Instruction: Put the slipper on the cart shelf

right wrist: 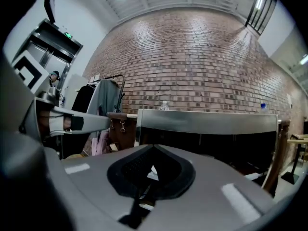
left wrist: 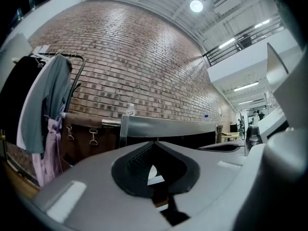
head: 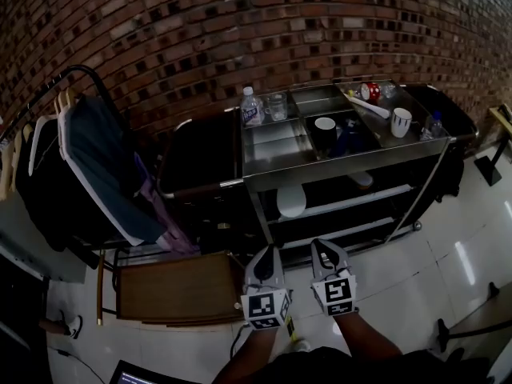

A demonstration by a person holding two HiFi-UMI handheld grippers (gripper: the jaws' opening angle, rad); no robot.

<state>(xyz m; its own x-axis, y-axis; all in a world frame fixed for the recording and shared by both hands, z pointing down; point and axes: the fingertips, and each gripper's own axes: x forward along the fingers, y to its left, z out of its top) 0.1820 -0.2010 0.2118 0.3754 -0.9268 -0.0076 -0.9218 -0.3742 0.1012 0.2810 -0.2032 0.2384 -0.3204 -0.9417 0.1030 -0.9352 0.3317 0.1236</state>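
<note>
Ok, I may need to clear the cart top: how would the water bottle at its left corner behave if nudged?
The water bottle stands upright, tall and narrow, so a high push may tip it. It looks like clear thin plastic, likely light and squeezable. Round, it could roll.

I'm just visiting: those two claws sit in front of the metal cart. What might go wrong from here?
1. The left gripper and right gripper are both shut and empty; they must open before taking anything.
2. The cart top carries a bottle, a glass and a white cup; a knock might tip them.
3. A pale thing lies on the middle shelf and may crowd the spot.
</note>
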